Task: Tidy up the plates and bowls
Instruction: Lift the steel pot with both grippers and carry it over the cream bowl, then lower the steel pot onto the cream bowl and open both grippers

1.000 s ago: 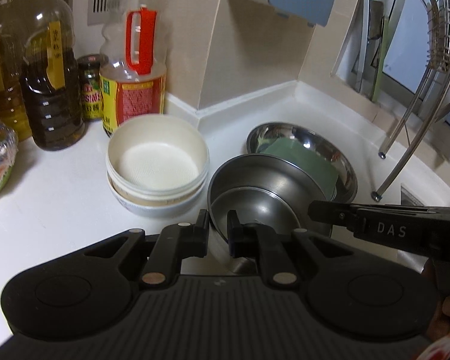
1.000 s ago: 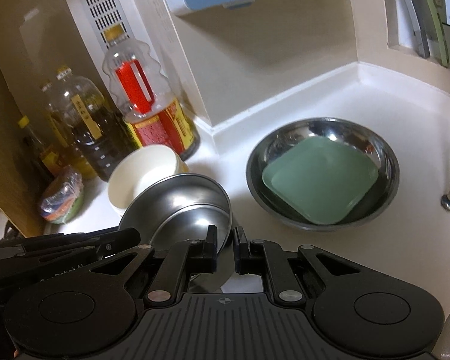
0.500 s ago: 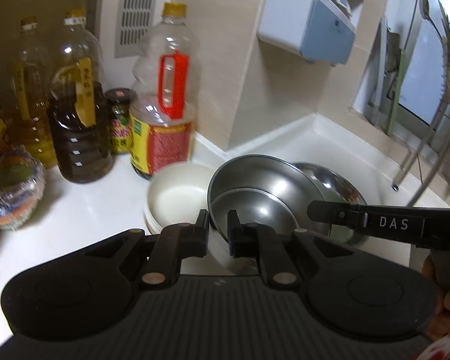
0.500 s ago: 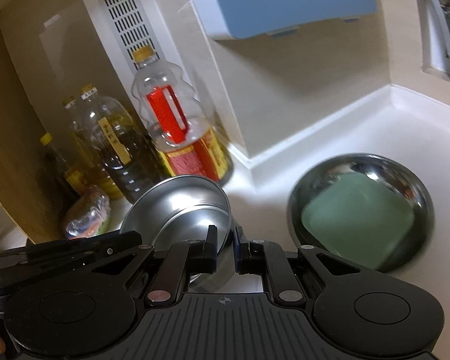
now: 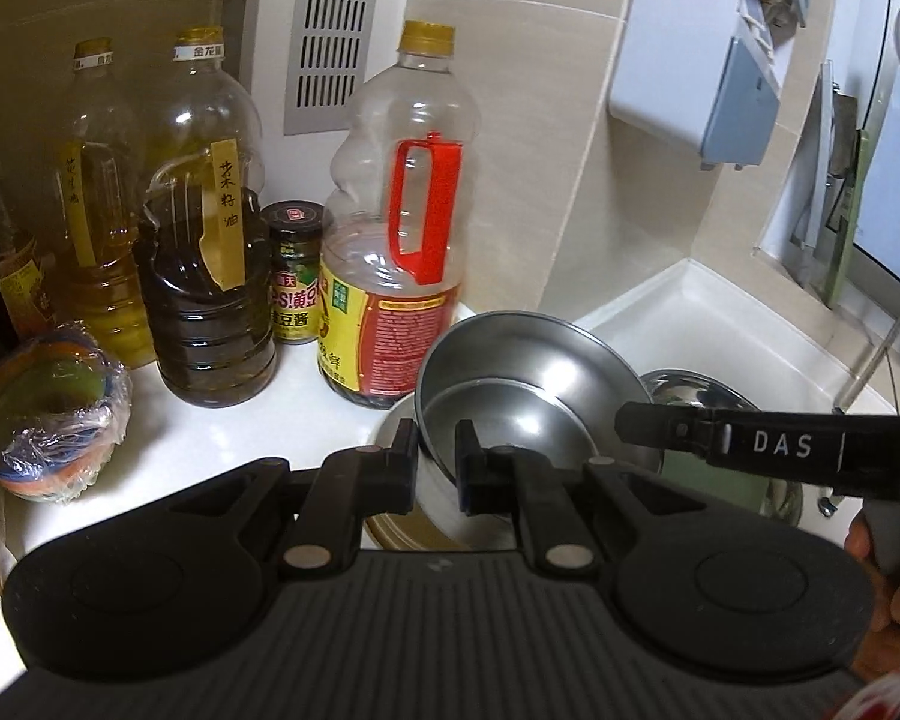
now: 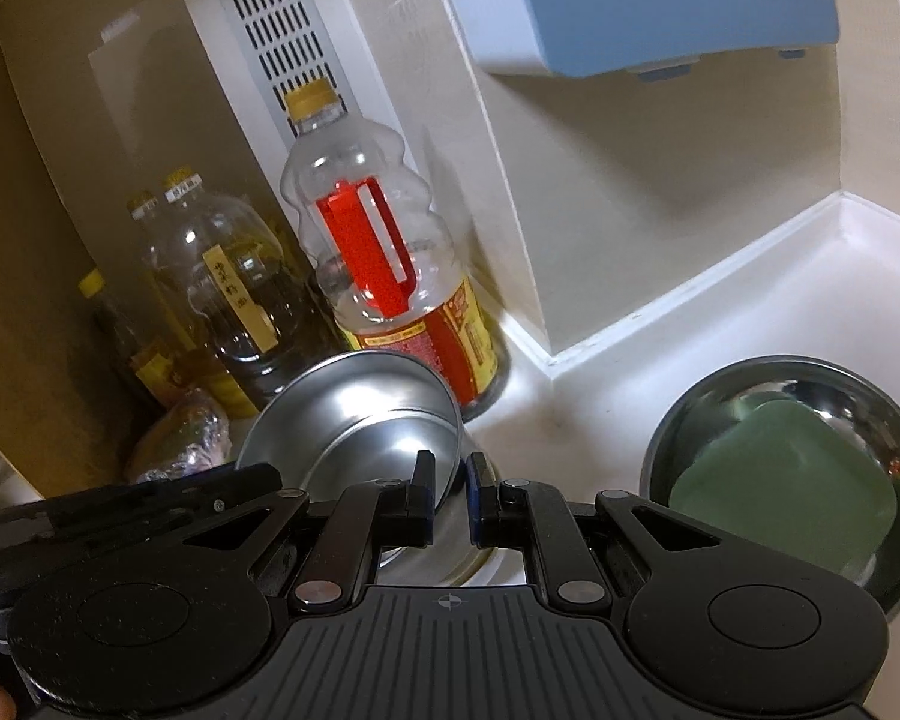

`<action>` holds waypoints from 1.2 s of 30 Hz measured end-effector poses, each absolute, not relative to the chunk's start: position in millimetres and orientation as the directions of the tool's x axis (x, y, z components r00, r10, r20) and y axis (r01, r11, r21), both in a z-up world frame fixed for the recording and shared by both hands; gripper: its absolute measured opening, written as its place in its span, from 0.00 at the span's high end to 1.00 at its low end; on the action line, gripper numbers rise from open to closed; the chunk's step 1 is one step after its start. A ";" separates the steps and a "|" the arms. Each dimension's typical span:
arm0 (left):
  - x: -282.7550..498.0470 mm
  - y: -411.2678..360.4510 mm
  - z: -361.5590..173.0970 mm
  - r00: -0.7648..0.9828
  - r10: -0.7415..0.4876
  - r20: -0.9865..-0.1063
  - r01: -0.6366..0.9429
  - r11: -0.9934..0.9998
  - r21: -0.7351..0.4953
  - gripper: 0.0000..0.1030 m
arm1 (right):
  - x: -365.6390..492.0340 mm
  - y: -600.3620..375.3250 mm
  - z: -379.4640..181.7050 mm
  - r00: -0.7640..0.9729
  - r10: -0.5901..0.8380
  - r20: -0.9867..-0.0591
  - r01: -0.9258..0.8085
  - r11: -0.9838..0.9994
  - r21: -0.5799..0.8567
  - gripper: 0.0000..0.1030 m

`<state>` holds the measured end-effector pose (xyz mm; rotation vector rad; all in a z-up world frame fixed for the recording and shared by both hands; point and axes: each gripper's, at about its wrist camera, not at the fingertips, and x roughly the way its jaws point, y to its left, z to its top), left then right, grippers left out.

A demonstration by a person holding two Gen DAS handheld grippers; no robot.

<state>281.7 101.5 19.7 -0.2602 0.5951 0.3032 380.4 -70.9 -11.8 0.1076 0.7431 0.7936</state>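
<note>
Steel is what both tools are holding: a shallow steel pan [image 5: 528, 384] is tilted up in the air between them. The left gripper [image 5: 437, 461] is clamped on the pan's near rim, and the right gripper [image 6: 450, 489] pinches the rim on the opposite side, its jaws nearly together around the thin metal. In the left wrist view the right gripper's arm crosses in from 3 o'clock.

Below the pan, at about 6 o'clock of it, sit the cream bowls [image 5: 402, 516] on the white counter [image 5: 306, 384]. At 3 o'clock of the pan in the right wrist view, apart from it, rests a larger steel bowl [image 6: 690, 420] holding a green square plate [image 6: 786, 480]. At 11 o'clock stand a red-handled bottle [image 5: 390, 252], a small jar [image 5: 295, 276] and oil bottles [image 5: 207, 264], with a plastic-wrapped bundle [image 5: 54, 414] at 9 o'clock.
</note>
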 end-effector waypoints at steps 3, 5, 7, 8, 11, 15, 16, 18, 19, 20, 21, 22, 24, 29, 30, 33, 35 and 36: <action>285.0 106.1 16.3 0.782 0.204 -0.589 -0.357 0.921 -0.154 0.89 | 384.6 -66.8 -17.0 0.456 0.680 -0.574 -0.606 0.710 0.360 0.90; 286.8 108.9 14.2 0.780 0.204 -0.592 -0.359 0.920 -0.155 0.89 | 387.5 -65.5 -19.3 0.451 0.681 -0.577 -0.604 0.709 0.365 0.90; 288.3 111.2 12.2 0.777 0.205 -0.595 -0.361 0.919 -0.155 0.89 | 389.9 -64.1 -20.7 0.447 0.682 -0.578 -0.603 0.707 0.368 0.90; 289.0 112.3 11.2 0.776 0.205 -0.597 -0.363 0.919 -0.156 0.89 | 390.6 -63.2 -21.1 0.446 0.683 -0.579 -0.603 0.707 0.369 0.90; 291.3 114.1 8.1 0.771 0.205 -0.603 -0.365 0.918 -0.155 0.89 | 393.9 -60.5 -23.6 0.441 0.681 -0.585 -0.602 0.708 0.370 0.90; 294.1 116.3 3.3 0.762 0.201 -0.616 -0.368 0.916 -0.156 0.89 | 397.1 -57.1 -28.0 0.434 0.676 -0.595 -0.599 0.710 0.371 0.90; 294.8 116.8 2.0 0.760 0.200 -0.619 -0.369 0.916 -0.157 0.89 | 397.7 -56.4 -29.1 0.431 0.675 -0.598 -0.598 0.711 0.372 0.90; 296.0 117.7 -0.5 0.756 0.200 -0.624 -0.371 0.916 -0.156 0.89 | 399.4 -54.6 -31.1 0.426 0.673 -0.604 -0.597 0.711 0.371 0.90; 296.5 118.3 -1.8 0.754 0.199 -0.626 -0.371 0.915 -0.156 0.89 | 399.9 -53.8 -32.2 0.425 0.673 -0.606 -0.597 0.711 0.371 0.90; 297.0 118.8 -3.1 0.752 0.198 -0.628 -0.372 0.915 -0.157 0.89 | 400.9 -52.7 -33.5 0.421 0.671 -0.610 -0.595 0.712 0.372 0.90; 297.7 119.3 -4.3 0.750 0.198 -0.631 -0.373 0.914 -0.157 0.89 | 401.4 -52.3 -34.8 0.419 0.670 -0.612 -0.594 0.712 0.373 0.90; 298.3 120.0 -5.4 0.748 0.198 -0.633 -0.374 0.914 -0.157 0.89 | 402.1 -51.9 -36.0 0.416 0.670 -0.615 -0.594 0.712 0.374 0.90; 299.9 122.1 -8.0 0.744 0.198 -0.638 -0.377 0.913 -0.157 0.89 | 403.7 -51.1 -38.3 0.409 0.671 -0.618 -0.593 0.710 0.379 0.90; 303.4 124.5 -13.0 0.735 0.193 -0.650 -0.380 0.911 -0.159 0.89 | 408.4 -50.4 -44.7 0.391 0.673 -0.628 -0.586 0.708 0.393 0.90; 304.1 124.6 -14.0 0.733 0.191 -0.652 -0.379 0.911 -0.160 0.89 | 408.7 -50.7 -45.2 0.392 0.672 -0.628 -0.584 0.709 0.395 0.90; 305.6 124.7 -16.3 0.730 0.192 -0.656 -0.380 0.911 -0.157 0.89 | 410.4 -51.7 -46.0 0.389 0.673 -0.630 -0.582 0.709 0.398 0.90; 306.3 124.6 -15.9 0.732 0.195 -0.653 -0.379 0.913 -0.152 0.89 | 411.7 -51.4 -46.1 0.386 0.675 -0.629 -0.581 0.708 0.403 0.90; 306.5 124.7 -15.6 0.733 0.194 -0.652 -0.378 0.913 -0.153 0.89 | 411.8 -51.6 -46.2 0.386 0.674 -0.630 -0.579 0.709 0.403 0.90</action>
